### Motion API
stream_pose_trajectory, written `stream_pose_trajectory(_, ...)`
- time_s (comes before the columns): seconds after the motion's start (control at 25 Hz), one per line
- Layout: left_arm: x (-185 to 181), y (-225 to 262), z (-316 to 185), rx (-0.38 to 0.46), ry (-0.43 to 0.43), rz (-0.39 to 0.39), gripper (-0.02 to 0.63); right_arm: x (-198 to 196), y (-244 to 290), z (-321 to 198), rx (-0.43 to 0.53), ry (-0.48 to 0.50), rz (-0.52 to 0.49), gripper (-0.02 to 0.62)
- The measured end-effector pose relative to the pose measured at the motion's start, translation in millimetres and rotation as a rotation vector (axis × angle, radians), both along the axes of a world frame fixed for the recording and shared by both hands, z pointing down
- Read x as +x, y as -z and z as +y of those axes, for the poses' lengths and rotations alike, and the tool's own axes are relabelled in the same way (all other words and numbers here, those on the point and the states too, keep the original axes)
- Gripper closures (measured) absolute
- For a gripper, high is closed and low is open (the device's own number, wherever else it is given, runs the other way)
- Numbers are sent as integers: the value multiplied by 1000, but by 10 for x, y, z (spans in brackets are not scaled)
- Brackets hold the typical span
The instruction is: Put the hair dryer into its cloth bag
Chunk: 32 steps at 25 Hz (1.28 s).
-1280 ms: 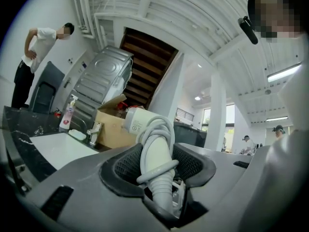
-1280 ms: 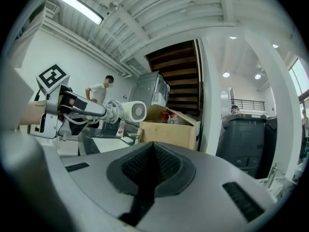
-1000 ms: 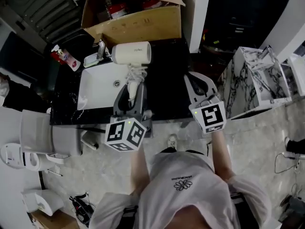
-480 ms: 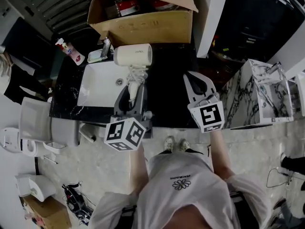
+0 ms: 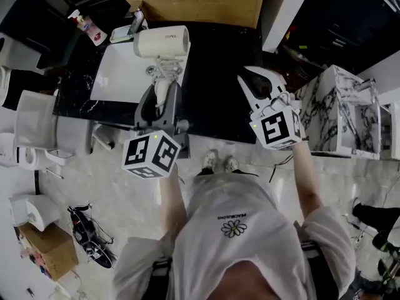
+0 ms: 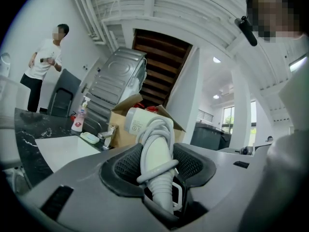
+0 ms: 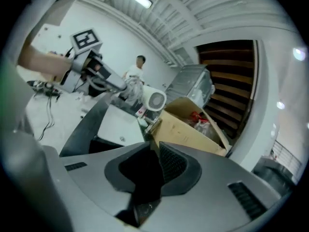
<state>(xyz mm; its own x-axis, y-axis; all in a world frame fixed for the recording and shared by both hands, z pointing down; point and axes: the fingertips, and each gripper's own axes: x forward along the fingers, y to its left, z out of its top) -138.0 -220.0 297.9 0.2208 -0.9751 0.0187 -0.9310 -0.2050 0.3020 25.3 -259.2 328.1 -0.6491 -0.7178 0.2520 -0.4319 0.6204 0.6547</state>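
The white hair dryer (image 5: 161,42) hangs over the sink, its cord wound round the handle. My left gripper (image 5: 160,99) is shut on that handle, and in the left gripper view the handle (image 6: 157,149) fills the gap between the pads of the left gripper (image 6: 157,163). My right gripper (image 5: 261,85) is over the black counter to the right. In the right gripper view a black cloth, the bag (image 7: 145,178), is pinched between the pads of the right gripper (image 7: 154,166), whose jaws are just starting to open. The dryer (image 7: 153,100) shows ahead of it.
An open cardboard box (image 5: 200,2) stands at the back of the black counter (image 5: 212,61). Left of it are the white sink (image 5: 119,74), a faucet (image 5: 134,24) and a soap bottle (image 5: 87,25). A marble-patterned cabinet (image 5: 340,111) stands to the right. Another person (image 6: 41,66) stands far off.
The right gripper has rolled, so its marker cube now sits tilted, and it has shifted slightly. The left gripper still holds the dryer over the sink. The head view has drifted.
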Motion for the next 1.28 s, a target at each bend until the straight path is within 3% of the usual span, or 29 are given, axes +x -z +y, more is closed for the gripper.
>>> stream_pose_trajectory(0.12, 4, -91, 100, -18, 22, -4, 399, -45, -367, 154, -27, 104, 171, 475)
stream_pose_trajectory(0.44, 39, -356, 301, -79, 69, -1, 399, -75, -1309, 601, -55, 322, 548, 470)
stream_pose_trajectory(0.64, 47, -470, 400, -106, 88, 3, 399, 28, -1674, 647, -63, 389, 700, 472)
stream_pose_trajectory(0.92, 106, -556, 487, -126, 96, 4, 399, 43, -1882, 548, -55, 402, 786, 486)
stream_pose_trajectory(1.08, 135, -544, 509, -128, 98, 4, 399, 65, -1917, 448, -23, 381, 809, 525)
stream_pose_trajectory(1.12, 135, -527, 518, -124, 100, 2, 399, 59, -1899, 426, -3, 375, 809, 564)
stream_pose_trajectory(1.28, 120, -454, 530, -106, 109, -13, 399, -45, -1696, 371, -17, 353, 706, 574)
